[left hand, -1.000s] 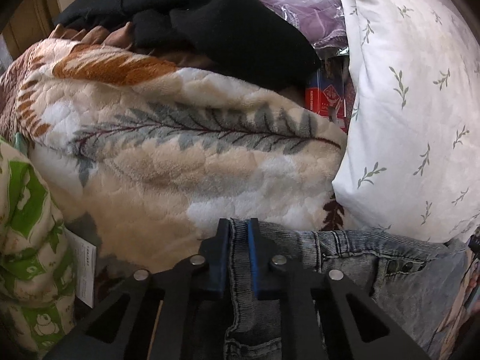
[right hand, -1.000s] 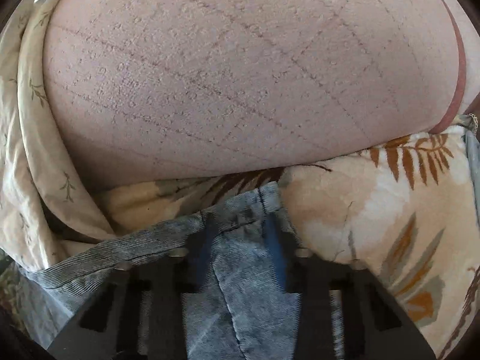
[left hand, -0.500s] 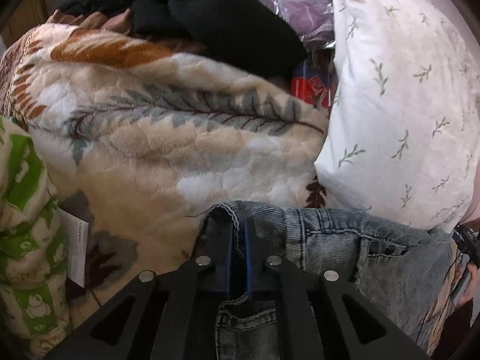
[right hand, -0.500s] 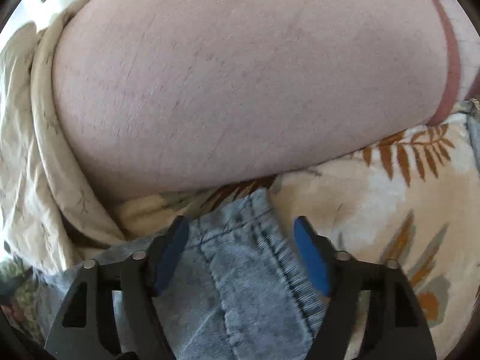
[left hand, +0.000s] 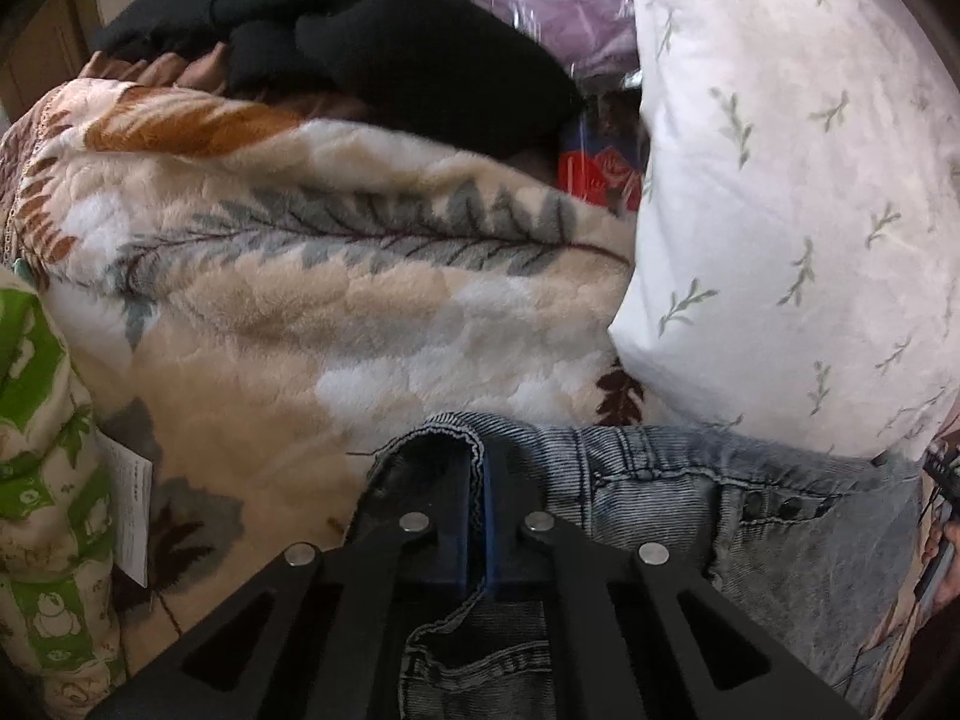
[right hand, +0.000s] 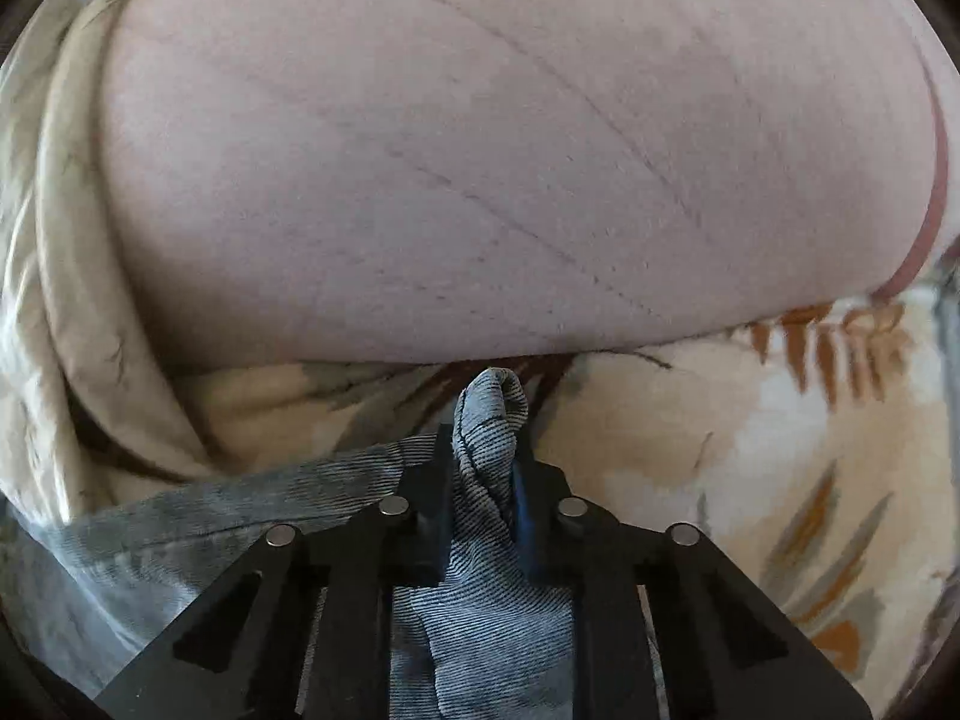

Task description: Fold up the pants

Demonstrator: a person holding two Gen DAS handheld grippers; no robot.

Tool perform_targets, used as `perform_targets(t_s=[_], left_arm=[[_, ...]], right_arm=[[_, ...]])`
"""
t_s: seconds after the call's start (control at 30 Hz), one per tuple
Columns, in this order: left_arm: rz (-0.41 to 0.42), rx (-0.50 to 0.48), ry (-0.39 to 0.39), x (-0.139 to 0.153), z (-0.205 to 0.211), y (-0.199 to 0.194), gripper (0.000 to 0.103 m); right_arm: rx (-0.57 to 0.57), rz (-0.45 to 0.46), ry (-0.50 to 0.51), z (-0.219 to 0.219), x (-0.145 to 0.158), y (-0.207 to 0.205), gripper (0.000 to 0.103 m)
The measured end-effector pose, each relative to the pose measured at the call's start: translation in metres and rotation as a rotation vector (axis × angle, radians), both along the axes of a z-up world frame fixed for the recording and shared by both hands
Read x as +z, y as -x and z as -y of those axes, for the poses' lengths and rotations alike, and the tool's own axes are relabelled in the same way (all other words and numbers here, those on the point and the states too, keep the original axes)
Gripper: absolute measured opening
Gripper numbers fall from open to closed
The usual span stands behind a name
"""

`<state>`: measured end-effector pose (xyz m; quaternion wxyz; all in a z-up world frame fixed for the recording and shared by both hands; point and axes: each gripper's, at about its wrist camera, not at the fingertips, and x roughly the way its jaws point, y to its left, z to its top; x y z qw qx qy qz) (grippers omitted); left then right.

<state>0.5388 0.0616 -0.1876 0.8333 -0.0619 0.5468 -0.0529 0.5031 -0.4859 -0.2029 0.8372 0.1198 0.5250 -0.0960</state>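
The left gripper (left hand: pixel 475 474) has its blue-padded fingers (left hand: pixel 461 516) pinched tight on the waistband edge of the faded blue denim pants (left hand: pixel 660 480), which lie on a plush cream blanket with a leaf pattern (left hand: pixel 300 330). The right gripper (right hand: pixel 483 450) clamps a bunched fold of the same denim (right hand: pixel 492 414). Beyond the left gripper sit a white pillow with green sprigs (left hand: pixel 780 210) and a black garment (left hand: pixel 390 42); beyond the right, a large pale pink quilted cushion (right hand: pixel 480 150).
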Motion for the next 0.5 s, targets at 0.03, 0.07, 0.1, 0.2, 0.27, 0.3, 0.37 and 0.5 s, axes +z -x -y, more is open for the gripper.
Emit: perform_targets(t_s=[0.03,0.07,0.1,0.2,0.27,0.3,0.37,0.5], left_arm=[[0.009,0.012,0.017,0.003,-0.003,0.002,0.004],[0.018,0.019,0.033,0.007,-0.007,0.006,0.004],[0.033,0.024,0.052,0.013,-0.011,0.010,0.004],[0.077,0.027,0.115,0.037,-0.024,0.026,0.004],[0.102,0.022,0.137,0.051,-0.028,0.036,0.004],[0.109,0.022,0.152,0.061,-0.031,0.043,0.004],[0.127,0.014,0.188,0.070,-0.034,0.054,0.004],[0.157,-0.004,0.233,0.095,-0.036,0.078,0.004]], right_arm=[[0.012,0.016,0.016,-0.007,0.005,0.002,0.013],[0.014,0.036,0.029,-0.011,0.010,0.005,0.013],[0.006,0.059,0.029,-0.014,0.016,0.011,0.013],[-0.018,0.146,-0.003,-0.013,0.039,0.037,0.013],[-0.035,0.197,-0.029,-0.010,0.053,0.053,0.013],[-0.052,0.229,-0.048,-0.007,0.062,0.064,0.013],[-0.076,0.271,-0.074,0.002,0.075,0.088,0.013],[-0.108,0.345,-0.147,0.025,0.104,0.143,0.013]])
